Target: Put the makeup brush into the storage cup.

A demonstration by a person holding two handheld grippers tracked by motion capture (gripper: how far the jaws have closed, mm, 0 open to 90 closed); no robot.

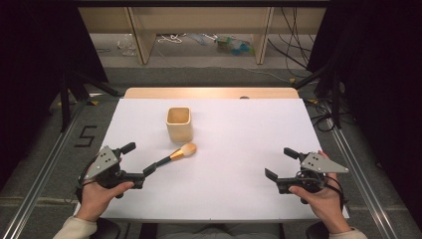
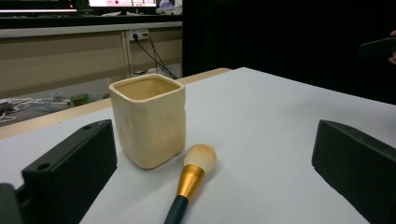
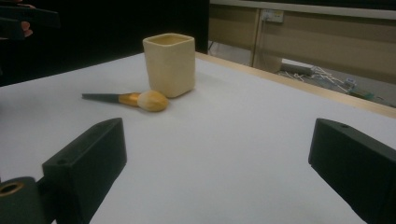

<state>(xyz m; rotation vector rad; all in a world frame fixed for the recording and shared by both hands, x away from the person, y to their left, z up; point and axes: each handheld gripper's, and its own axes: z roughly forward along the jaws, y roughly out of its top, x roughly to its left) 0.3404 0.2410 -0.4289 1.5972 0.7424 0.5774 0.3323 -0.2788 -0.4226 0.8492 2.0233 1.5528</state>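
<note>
Brush (image 1: pixel 175 154) flat on table (image 1: pixel 239 149), left of centre, bristle head just beside near side of cup (image 1: pixel 179 124), handle pointing toward near-left corner. Cup upright, closer to far edge. Left gripper (image 1: pixel 138 159) near left edge, jaws wide, nothing held, handle tip just ahead of them. Right gripper (image 1: pixel 279 163) near right edge, jaws wide, nothing held, well apart from brush.

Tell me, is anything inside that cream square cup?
The cream square cup shows bare inner walls near the rim in the high view; its bottom is hidden. The makeup brush lies outside, on the table.
</note>
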